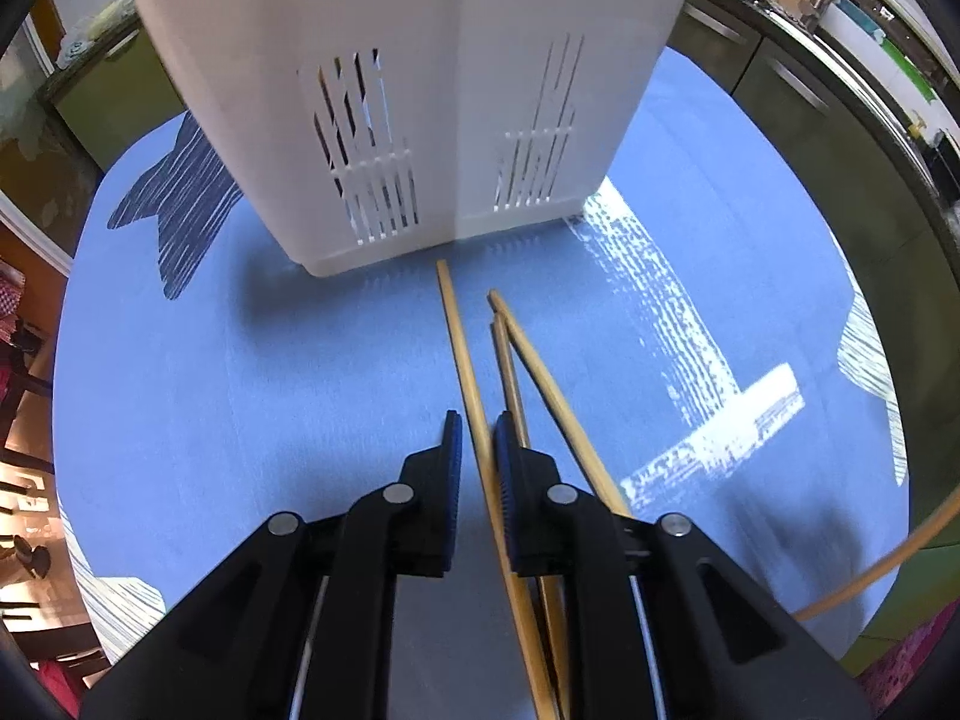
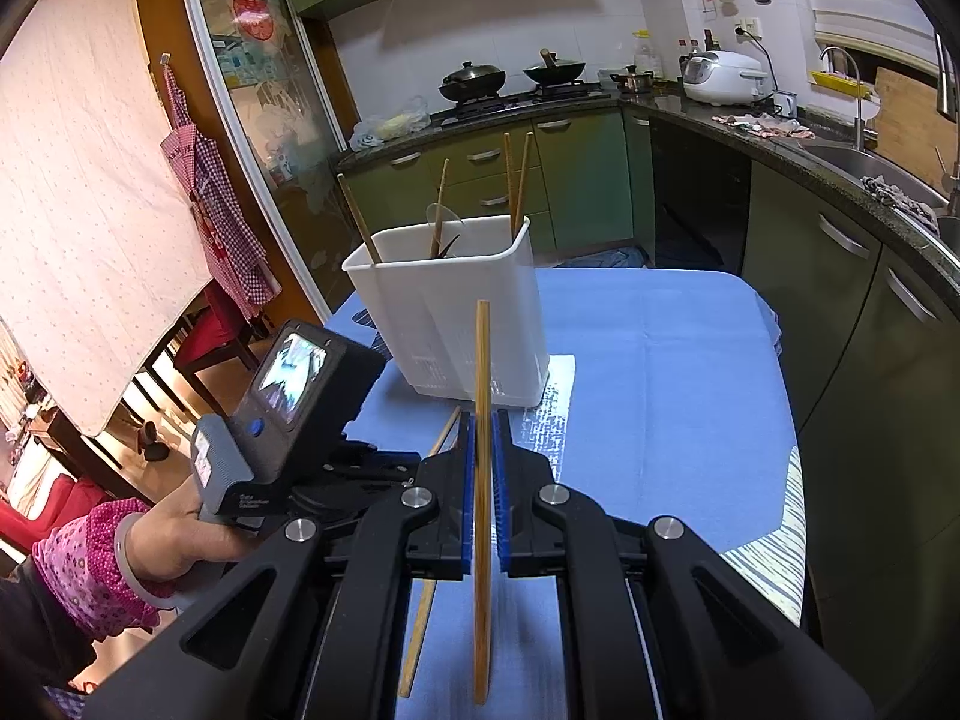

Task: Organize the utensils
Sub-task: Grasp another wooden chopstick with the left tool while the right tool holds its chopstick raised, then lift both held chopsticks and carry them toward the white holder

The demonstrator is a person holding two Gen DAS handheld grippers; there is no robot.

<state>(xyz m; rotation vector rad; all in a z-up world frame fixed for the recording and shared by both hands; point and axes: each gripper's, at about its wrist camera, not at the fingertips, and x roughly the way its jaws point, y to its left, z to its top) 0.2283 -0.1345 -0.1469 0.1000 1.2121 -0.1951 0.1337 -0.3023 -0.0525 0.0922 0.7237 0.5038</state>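
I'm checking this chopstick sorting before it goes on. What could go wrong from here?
1. The left gripper has a narrow gap around one chopstick, with two more crossed against its right finger; closing may nudge or catch those.
2. The right gripper pinches its chopstick low, so it could pivot.
3. The white holder looks light; a bump might tip it.

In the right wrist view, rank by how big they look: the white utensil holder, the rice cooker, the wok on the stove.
1. White utensil holder, clearly largest, though also nearest the camera.
2. Rice cooker.
3. Wok, close to the rice cooker in apparent size, so that order is unsure.
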